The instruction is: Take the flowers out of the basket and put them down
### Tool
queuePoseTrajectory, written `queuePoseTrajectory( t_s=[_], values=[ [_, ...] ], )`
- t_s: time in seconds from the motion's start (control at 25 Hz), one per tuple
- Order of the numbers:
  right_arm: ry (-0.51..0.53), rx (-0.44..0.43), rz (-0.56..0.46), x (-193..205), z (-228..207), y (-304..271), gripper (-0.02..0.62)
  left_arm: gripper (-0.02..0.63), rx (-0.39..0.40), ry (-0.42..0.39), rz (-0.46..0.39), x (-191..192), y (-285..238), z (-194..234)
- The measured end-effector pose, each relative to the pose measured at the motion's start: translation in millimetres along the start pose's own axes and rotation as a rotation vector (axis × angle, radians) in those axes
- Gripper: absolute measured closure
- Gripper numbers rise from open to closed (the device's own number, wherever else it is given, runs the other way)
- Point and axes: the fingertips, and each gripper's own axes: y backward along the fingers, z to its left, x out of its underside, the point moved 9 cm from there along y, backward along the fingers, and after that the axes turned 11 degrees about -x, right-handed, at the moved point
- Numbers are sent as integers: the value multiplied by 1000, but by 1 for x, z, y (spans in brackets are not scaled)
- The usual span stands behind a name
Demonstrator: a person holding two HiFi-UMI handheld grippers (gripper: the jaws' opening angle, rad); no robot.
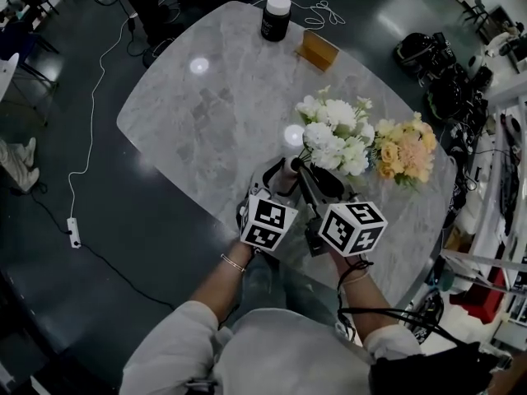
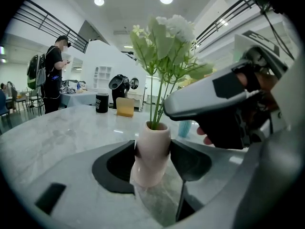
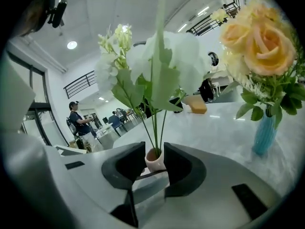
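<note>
**Flowers (image 1: 336,142) upright in pink vase (image 2: 151,151) at near side of table (image 1: 206,113)**

White blooms top green stems that rise straight up from the pink vase. The left gripper (image 2: 152,149) is clamped on the vase's waist. The right gripper (image 3: 154,160), jaws parted with nothing pressed between them, hovers just beside it, crowding the stems. A peach bouquet (image 1: 405,151) in a blue vase (image 3: 263,135) stands near on the right. A black jar (image 1: 276,17) and tan block (image 1: 318,49) sit well apart at the far end.
</note>
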Motion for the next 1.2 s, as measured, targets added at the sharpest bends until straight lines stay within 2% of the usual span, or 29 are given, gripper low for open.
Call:
queuePoseTrajectory(
  t_s=[0.56, 1.2],
  values=[
    [39, -12, 27, -14, -6, -25, 500, 364, 3, -8, 8, 0, -1, -1],
    [67, -26, 36, -17, -9, -31, 571, 368, 1, 7, 12, -1, 1, -2]
  ],
)
